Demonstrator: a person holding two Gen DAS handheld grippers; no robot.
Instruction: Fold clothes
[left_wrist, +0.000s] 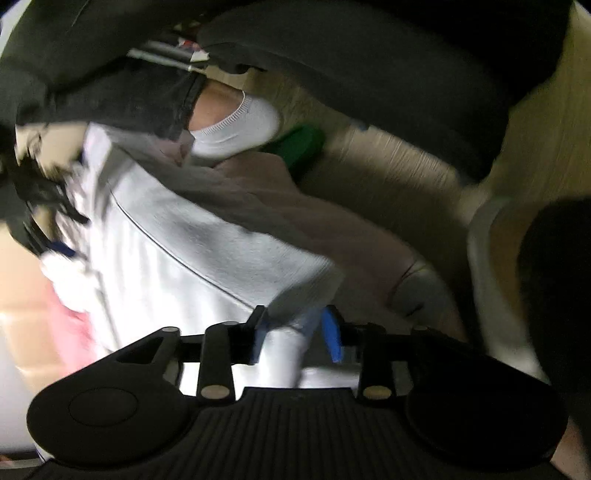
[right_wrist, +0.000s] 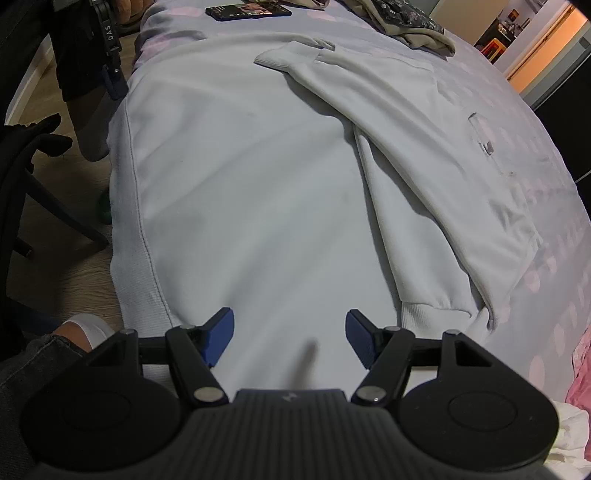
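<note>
A white sweatshirt (right_wrist: 251, 192) lies flat on the bed, with one sleeve (right_wrist: 369, 110) folded across it towards the cuff (right_wrist: 284, 55). My right gripper (right_wrist: 290, 339) hovers low over the near hem, jaws wide open, with nothing between its fingers. The left wrist view is blurred. There, my left gripper (left_wrist: 295, 334) points down at the side edge of the white sweatshirt (left_wrist: 192, 243), which hangs over the bed's side. A corner of that cloth sits between its blue pads (left_wrist: 332, 336), which stand apart without visibly pressing it.
A dark phone (right_wrist: 247, 9) and a heap of other clothes (right_wrist: 406, 22) lie at the bed's far end. Pink cloth (right_wrist: 580, 369) sits near right. A black chair (right_wrist: 33, 192) stands on the wooden floor at left. A person's sock (left_wrist: 236, 125) and a green object (left_wrist: 299, 144) are beside the bed.
</note>
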